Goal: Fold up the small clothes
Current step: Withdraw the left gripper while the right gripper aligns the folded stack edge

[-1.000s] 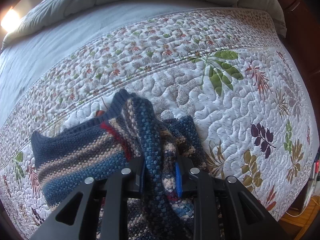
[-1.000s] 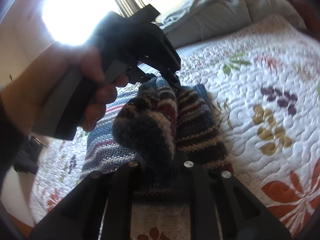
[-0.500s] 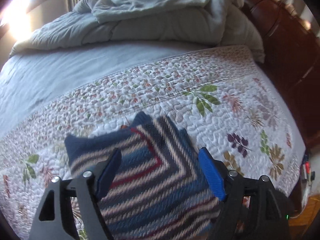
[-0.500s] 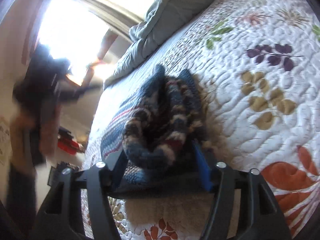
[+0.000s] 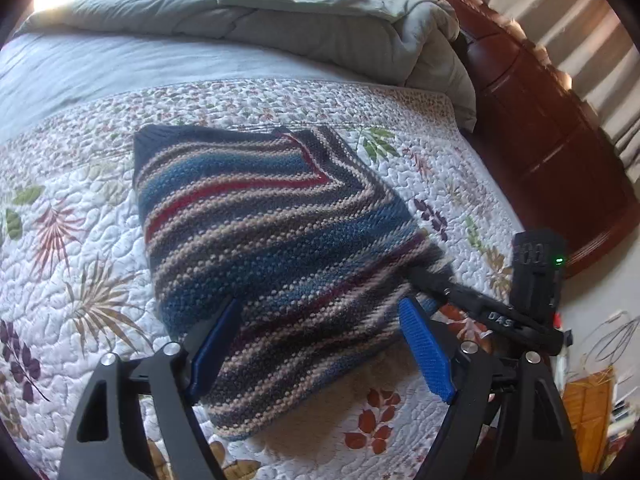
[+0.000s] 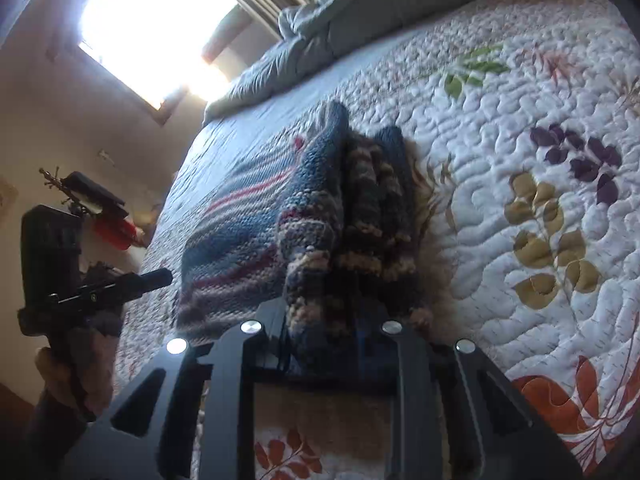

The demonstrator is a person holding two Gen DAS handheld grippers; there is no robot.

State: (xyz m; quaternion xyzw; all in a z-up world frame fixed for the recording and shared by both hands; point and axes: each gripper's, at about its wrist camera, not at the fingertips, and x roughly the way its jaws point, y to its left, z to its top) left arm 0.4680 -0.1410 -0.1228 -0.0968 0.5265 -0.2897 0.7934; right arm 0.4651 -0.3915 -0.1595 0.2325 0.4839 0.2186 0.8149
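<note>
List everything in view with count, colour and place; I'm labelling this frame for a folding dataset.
striped knit garment: one, blue, tan and red, folded on the quilt
quilt: one, white with leaf prints, over the bed
duvet: one, grey, bunched at the bed's far end
footboard: one, dark wood, beside the quilt
left gripper: black, blue pads, open above the garment
right gripper: black, closed on the garment's edge

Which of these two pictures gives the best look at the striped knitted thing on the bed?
The left wrist view: the striped knit lies almost wholly in sight, spread on the quilt. The right wrist view shows its bunched near edge up close, partly hidden between that gripper's fingers.
</note>
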